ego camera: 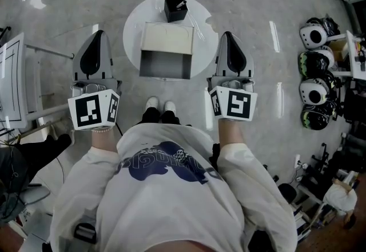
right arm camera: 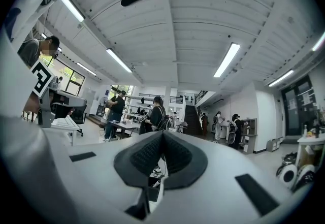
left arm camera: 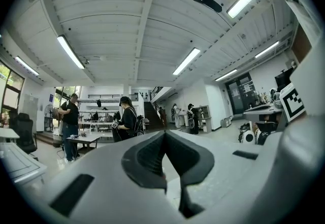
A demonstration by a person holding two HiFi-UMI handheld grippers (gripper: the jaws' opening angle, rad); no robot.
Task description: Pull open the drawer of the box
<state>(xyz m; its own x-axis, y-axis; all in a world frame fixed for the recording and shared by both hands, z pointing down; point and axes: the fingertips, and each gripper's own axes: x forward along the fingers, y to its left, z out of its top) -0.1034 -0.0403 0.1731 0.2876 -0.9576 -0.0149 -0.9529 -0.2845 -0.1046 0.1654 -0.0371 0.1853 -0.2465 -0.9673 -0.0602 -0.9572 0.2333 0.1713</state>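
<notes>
On the round white table [ego camera: 132,22] stands a cream box [ego camera: 167,38]. Its grey drawer [ego camera: 164,66] sticks out toward me, and its inside looks bare. My left gripper [ego camera: 97,45] is off the table's left side, apart from the box, with its jaws shut on nothing. My right gripper [ego camera: 229,45] is beside the table's right edge, also shut and empty. Both gripper views look up and out across the room. In them the left gripper [left arm camera: 165,135] and the right gripper [right arm camera: 163,135] each show their pads pressed together, and the box is not seen.
A small black open box [ego camera: 175,8] stands at the table's far side behind the cream box. Helmets [ego camera: 313,65] fill a rack at the right. A white desk [ego camera: 14,79] is at the left. My shoes [ego camera: 160,105] are near the table's front. People [left arm camera: 126,121] stand far off.
</notes>
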